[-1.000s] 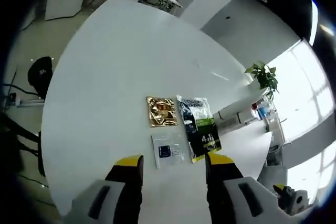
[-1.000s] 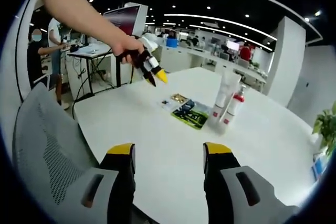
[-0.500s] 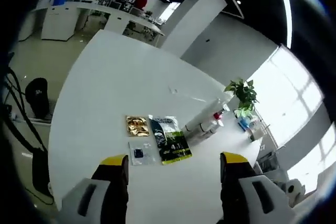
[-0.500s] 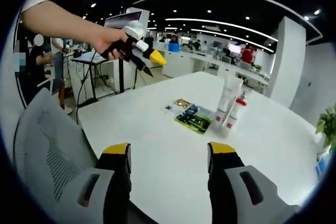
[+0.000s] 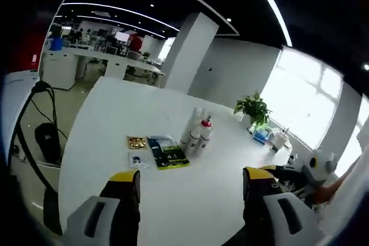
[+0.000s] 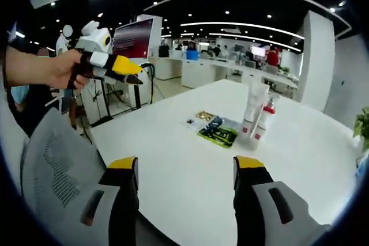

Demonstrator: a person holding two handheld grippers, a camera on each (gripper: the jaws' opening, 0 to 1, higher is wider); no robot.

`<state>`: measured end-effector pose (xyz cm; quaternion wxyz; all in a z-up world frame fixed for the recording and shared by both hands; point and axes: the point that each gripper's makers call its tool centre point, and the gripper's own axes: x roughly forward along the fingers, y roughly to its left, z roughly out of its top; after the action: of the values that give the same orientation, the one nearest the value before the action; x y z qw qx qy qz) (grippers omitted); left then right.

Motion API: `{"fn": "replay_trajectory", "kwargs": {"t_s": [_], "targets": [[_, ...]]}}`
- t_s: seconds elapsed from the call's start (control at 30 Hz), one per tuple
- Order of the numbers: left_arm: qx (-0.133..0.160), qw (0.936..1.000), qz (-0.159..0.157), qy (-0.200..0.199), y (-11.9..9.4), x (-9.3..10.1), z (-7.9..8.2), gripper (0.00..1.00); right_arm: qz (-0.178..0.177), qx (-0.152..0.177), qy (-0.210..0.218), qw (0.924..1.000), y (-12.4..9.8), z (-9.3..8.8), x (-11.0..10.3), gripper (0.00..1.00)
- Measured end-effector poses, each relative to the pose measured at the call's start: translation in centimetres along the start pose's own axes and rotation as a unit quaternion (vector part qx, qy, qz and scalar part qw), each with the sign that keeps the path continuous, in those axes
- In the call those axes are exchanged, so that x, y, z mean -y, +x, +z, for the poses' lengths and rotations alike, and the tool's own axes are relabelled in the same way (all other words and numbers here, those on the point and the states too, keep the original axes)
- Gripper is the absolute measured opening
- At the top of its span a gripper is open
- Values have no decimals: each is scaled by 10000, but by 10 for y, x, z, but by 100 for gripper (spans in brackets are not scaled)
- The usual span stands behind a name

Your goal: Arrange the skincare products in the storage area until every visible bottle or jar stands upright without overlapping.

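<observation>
Bottles (image 6: pixel 256 116) upright, well beyond open right claw (image 6: pixel 187 168)

Right hand-held gripper (image 6: pixel 185 168) jaws apart over white table (image 6: pixel 190 165); tube (image 6: pixel 252 108), red-capped bottle (image 6: pixel 262 120) upright beside sachets (image 6: pixel 216 129).

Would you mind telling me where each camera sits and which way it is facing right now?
Left gripper view: rides the left gripper, facing across the white table toward windows; right gripper enters at right.
Right gripper view: rides the right gripper, facing into the office; a hand holds the left gripper.
Shared: bottles and flat packets.
</observation>
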<state>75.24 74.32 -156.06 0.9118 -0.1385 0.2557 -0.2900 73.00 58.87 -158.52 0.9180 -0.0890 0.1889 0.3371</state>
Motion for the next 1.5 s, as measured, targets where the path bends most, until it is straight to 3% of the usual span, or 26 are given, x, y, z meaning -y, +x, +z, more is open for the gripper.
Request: {"fn": "replay_trajectory", "kwargs": {"t_s": [0.1, 0.17, 0.33, 0.43, 0.73, 0.97, 1.1, 1.5], "targets": [[-99, 9994, 13, 329, -7, 7, -20, 75, 55, 77, 130, 9999, 0, 3, -2, 67], [-31, 9991, 7, 418, -12, 12, -25, 75, 93, 146, 330, 9993, -1, 6, -1, 68], [281, 9977, 90, 608, -17, 16, -23, 75, 113, 292, 670, 9973, -3, 10, 2, 74], [338, 9948, 217, 939, -16, 15, -20, 75, 160, 296, 793, 9963, -3, 10, 2, 76], [540, 9903, 375, 1226, -13, 19, -18, 76, 290, 231, 917, 9951, -1, 5, -3, 80], [679, 9833, 730, 1523, -12, 13, -15, 76, 261, 203, 1104, 9933, 1, 2, 1, 81], [759, 9826, 808, 1488, -13, 11, -12, 76, 277, 294, 1175, 9923, 0, 5, 0, 83], [555, 9823, 948, 1516, -9, 6, -20, 75, 421, 417, 1316, 9895, 0, 11, -9, 84]]}}
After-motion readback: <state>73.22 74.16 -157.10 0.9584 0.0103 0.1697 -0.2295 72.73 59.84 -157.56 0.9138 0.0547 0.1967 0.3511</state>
